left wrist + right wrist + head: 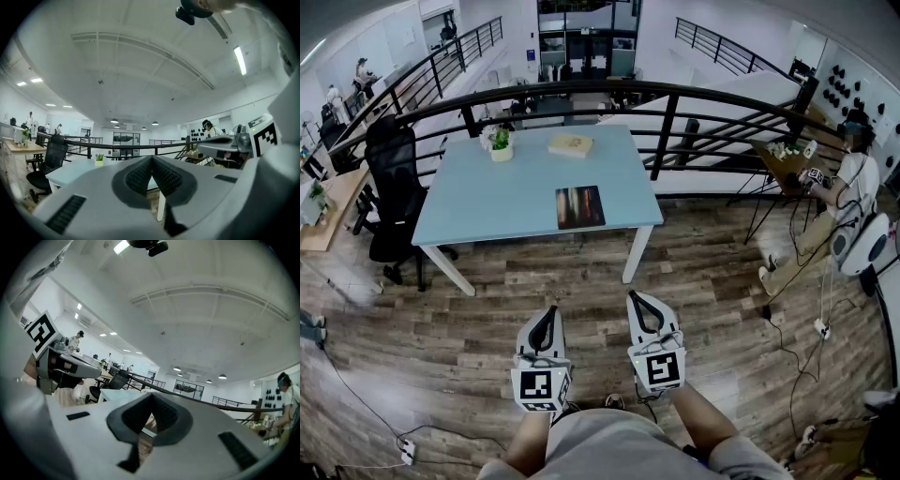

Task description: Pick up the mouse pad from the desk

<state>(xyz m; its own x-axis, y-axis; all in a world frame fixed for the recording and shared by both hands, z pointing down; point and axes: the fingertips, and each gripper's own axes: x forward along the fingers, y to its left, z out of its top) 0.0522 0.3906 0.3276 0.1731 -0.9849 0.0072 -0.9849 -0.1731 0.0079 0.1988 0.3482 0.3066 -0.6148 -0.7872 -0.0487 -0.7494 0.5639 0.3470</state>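
Note:
A dark mouse pad (579, 207) with an orange-streaked picture lies near the front right corner of the light blue desk (506, 192). Both grippers hang close to the person's body, well short of the desk and above the wooden floor. My left gripper (547, 317) has its jaws closed tip to tip with nothing held, and its own view shows the tips (152, 160) meeting. My right gripper (637, 302) stands beside it, also shut and empty, with its tips (151, 397) touching.
On the desk's far side stand a small potted plant (501, 143) and a tan book (570, 144). A black office chair (394, 183) sits at the desk's left. A black railing (666, 117) runs behind it. A person (848, 192) stands at the right by a tripod table. Cables trail over the floor.

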